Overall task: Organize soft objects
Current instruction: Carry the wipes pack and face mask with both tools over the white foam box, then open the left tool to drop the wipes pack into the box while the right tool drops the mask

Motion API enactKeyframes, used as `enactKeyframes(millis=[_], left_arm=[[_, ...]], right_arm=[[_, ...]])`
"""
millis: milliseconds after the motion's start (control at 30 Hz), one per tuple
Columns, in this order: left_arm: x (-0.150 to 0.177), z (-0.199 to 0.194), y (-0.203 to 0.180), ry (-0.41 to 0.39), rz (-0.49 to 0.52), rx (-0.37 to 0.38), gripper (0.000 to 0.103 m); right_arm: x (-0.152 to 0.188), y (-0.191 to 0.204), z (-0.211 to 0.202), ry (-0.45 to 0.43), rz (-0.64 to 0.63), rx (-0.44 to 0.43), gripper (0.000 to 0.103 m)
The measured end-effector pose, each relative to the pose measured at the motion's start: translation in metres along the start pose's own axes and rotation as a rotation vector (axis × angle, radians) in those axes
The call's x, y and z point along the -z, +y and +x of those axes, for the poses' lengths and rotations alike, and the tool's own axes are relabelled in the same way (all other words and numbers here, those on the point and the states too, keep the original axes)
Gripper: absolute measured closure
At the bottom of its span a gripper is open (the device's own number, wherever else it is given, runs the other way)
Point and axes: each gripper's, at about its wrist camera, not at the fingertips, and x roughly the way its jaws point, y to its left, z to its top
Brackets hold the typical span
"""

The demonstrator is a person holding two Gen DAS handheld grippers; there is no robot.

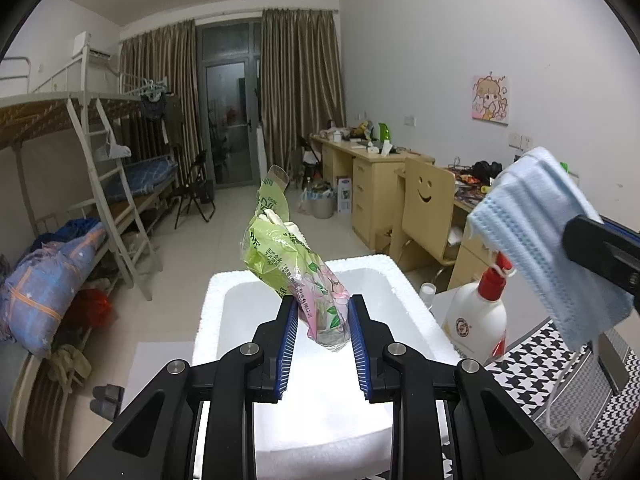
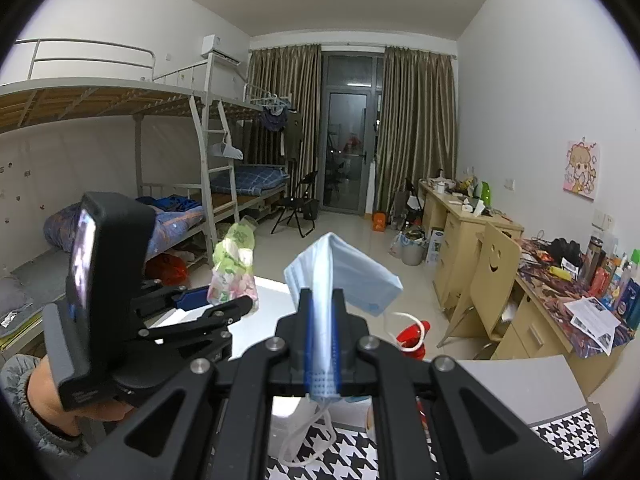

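Observation:
My left gripper point(image 1: 323, 304) is shut on a green and pink plastic packet of tissues point(image 1: 288, 264) and holds it tilted above a white foam box point(image 1: 408, 300). The packet also shows in the right wrist view point(image 2: 234, 268), with the left gripper point(image 2: 216, 304) below it. My right gripper point(image 2: 322, 300) is shut on a folded light blue face mask point(image 2: 348, 268), held up in the air with its ear loops hanging down. In the left wrist view the mask point(image 1: 536, 240) hangs at the right, above the table.
A white pump bottle with a red top point(image 1: 478, 316) stands on the houndstooth cloth point(image 1: 560, 380) to the right of the box. Wooden desks and a smiley chair point(image 1: 426, 208) line the right wall. Bunk beds point(image 1: 80, 184) line the left.

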Motion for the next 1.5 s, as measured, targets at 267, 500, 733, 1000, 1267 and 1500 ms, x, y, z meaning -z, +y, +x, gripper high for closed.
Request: enactKeyframes(millis=[267, 500, 733, 1000, 1267, 1500], left_arm=[[0.0, 0.001, 0.006, -0.009, -0.001, -0.038, 0.008], [-0.002, -0.019, 0.012, -0.06, -0.007, -0.09, 0.003], [0.002, -0.039, 0.022, -0.09, -0.025, -0.131, 0.001], [0.012, -0.049, 0.04, -0.087, -0.049, -0.176, 0.001], [0.022, -0.061, 0.053, -0.089, -0.079, -0.203, 0.001], [0.026, -0.068, 0.061, -0.089, -0.086, -0.22, 0.001]], right_arm=[[-0.001, -0.002, 0.004, 0.007, 0.004, 0.011, 0.093], [-0.005, -0.001, 0.007, 0.009, 0.0, -0.002, 0.093], [-0.005, 0.007, 0.019, 0.029, -0.001, -0.042, 0.093], [-0.007, 0.021, 0.027, 0.047, -0.012, -0.079, 0.093], [-0.008, 0.029, 0.036, 0.061, -0.018, -0.098, 0.093], [-0.007, 0.033, 0.046, 0.076, -0.021, -0.107, 0.093]])
